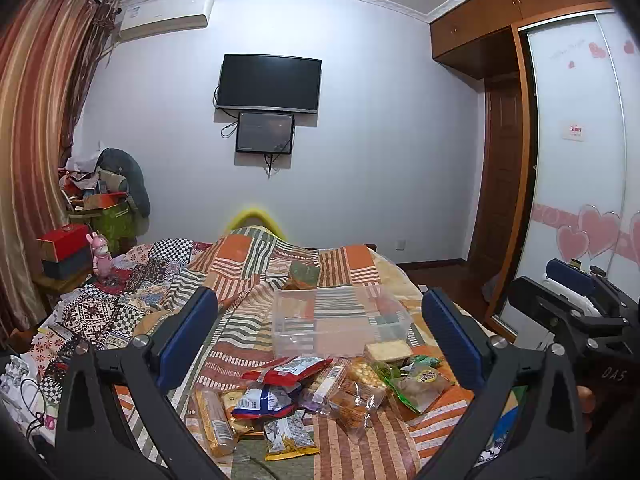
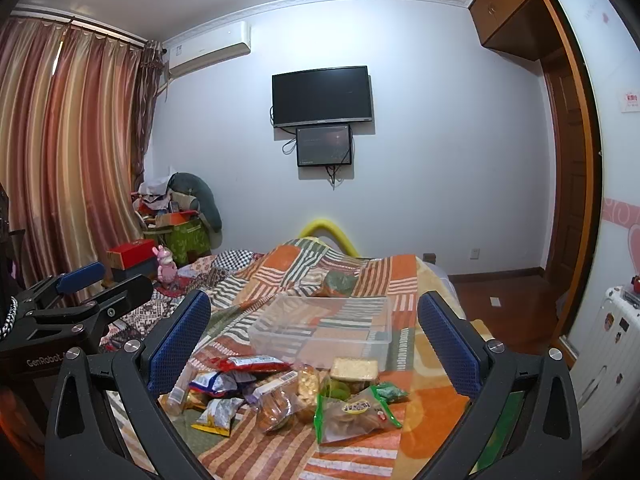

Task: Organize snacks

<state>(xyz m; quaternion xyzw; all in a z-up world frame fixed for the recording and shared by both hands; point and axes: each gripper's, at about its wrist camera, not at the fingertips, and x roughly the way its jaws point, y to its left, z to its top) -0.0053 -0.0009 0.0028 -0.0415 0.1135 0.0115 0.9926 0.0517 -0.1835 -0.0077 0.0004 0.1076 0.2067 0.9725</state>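
Note:
A pile of several snack packets lies on the striped bedspread, also in the right wrist view. It includes a red packet, a blue-and-white packet, a yellow packet and a clear bag with green edges. A clear plastic bin stands empty just behind the pile, also in the right wrist view. My left gripper is open and empty above the pile. My right gripper is open and empty above it too, and shows at the right of the left wrist view.
The bed is covered in patterned quilts. Boxes and a pink toy stand at the left by the curtains. A wardrobe and a white suitcase stand on the right. A TV hangs on the far wall.

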